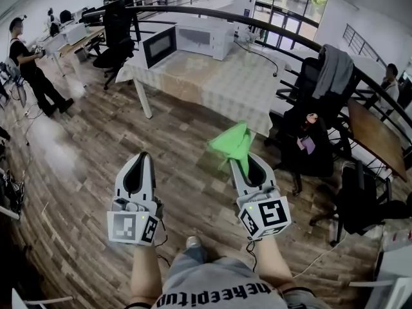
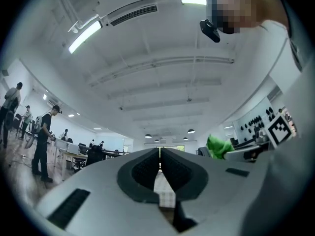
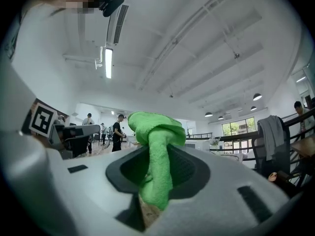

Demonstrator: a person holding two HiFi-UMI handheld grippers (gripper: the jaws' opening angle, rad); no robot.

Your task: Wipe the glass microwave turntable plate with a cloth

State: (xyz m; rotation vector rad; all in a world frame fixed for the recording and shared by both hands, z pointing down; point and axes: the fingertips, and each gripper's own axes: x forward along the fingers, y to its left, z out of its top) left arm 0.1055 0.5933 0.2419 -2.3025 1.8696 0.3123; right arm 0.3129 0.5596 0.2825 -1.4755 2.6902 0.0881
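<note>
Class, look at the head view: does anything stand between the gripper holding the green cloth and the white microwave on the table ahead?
Nothing visible does. Only bare wooden floor and table top lie between the right gripper, clamping the green cloth, and the open-doored white microwave. No glass plate shows.

the left gripper point(image 1: 142, 156) and right gripper point(image 1: 246, 169) were pale grey shells, their teardrop jaws lined with black ribbed pads. just ahead of the grey shirt point(image 1: 219, 287), which bore black lettering, sat the left cube point(image 1: 132, 227) and right cube point(image 1: 266, 216), white with black square markers. each cube had a small green light and a thin black cable beside it.
</note>
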